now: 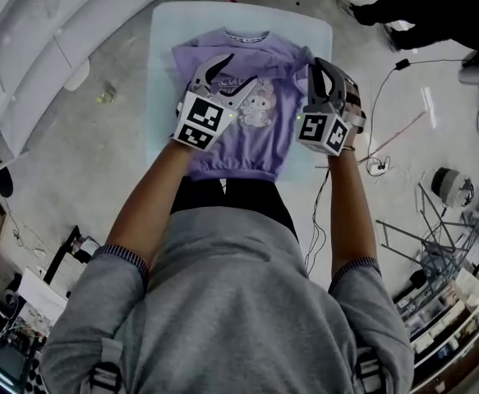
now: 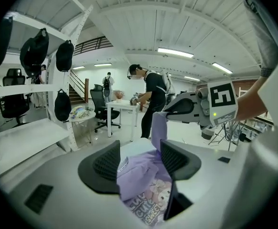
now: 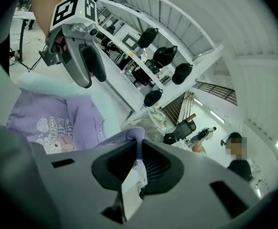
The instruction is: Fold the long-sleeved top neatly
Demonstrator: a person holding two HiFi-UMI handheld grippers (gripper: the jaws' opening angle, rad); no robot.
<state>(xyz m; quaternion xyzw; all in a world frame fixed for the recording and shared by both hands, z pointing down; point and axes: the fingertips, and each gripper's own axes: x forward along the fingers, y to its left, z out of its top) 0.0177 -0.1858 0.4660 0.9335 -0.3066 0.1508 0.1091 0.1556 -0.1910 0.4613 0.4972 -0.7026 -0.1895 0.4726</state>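
Observation:
A purple long-sleeved top with a cartoon print lies on the pale table, collar at the far side. My left gripper hovers open over the chest of the top, with nothing between its pads. My right gripper is at the top's right edge, shut on a fold of purple cloth with a white tag hanging by the pads. In the left gripper view the right gripper lifts that purple fold off the table. The left gripper shows in the right gripper view above the print.
White shelving with black bags stands to the left. A person in black works at a distant white table. Cables and metal frames lie on the floor at the right. Someone's legs are at the far right.

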